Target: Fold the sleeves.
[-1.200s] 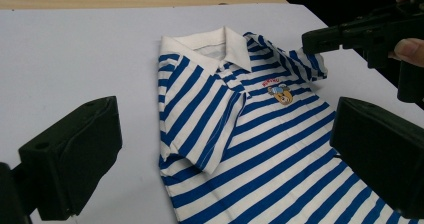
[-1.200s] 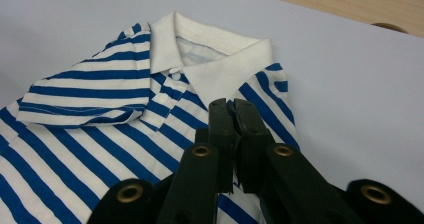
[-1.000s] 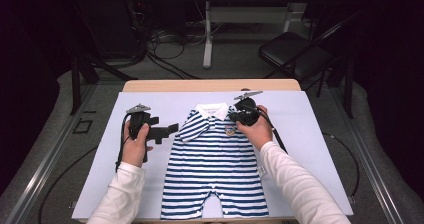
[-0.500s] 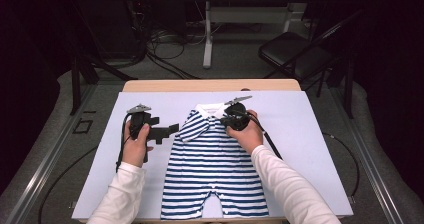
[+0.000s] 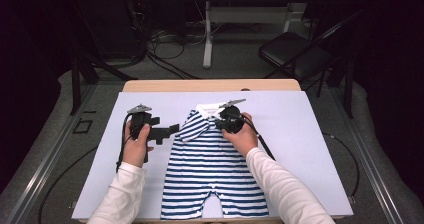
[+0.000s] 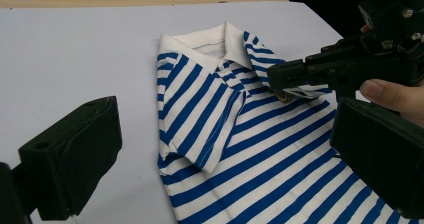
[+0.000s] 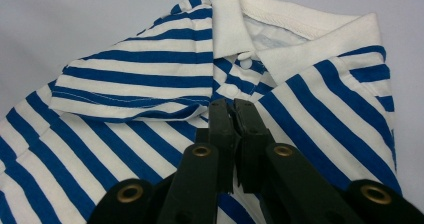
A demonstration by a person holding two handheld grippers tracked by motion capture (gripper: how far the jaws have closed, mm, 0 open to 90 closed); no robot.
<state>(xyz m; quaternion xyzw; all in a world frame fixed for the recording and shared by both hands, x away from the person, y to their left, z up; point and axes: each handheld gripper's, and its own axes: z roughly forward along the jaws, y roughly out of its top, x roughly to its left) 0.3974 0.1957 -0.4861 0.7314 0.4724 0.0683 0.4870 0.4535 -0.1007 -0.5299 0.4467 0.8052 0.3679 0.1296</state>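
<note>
your right gripper point(image 7: 234, 109), jaws pressed together, seems to pinch the folded sleeve point(image 7: 135, 86) of the striped romper point(image 5: 215, 169), which lies flat on the lilac mat point(image 5: 310, 149), collar at the far end. your left gripper point(image 5: 167, 132) waits wide open and empty at its left. a weak pinch could let the fold spring back. since a second ago, your right gripper has carried the sleeve left, onto the chest.

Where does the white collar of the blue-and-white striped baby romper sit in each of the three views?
High view: white collar at centre, just left of the right gripper.
Left gripper view: collar at upper centre.
Right gripper view: collar at top, right of centre.
Shared landmark: the folded-in striped sleeve beside it.
</note>
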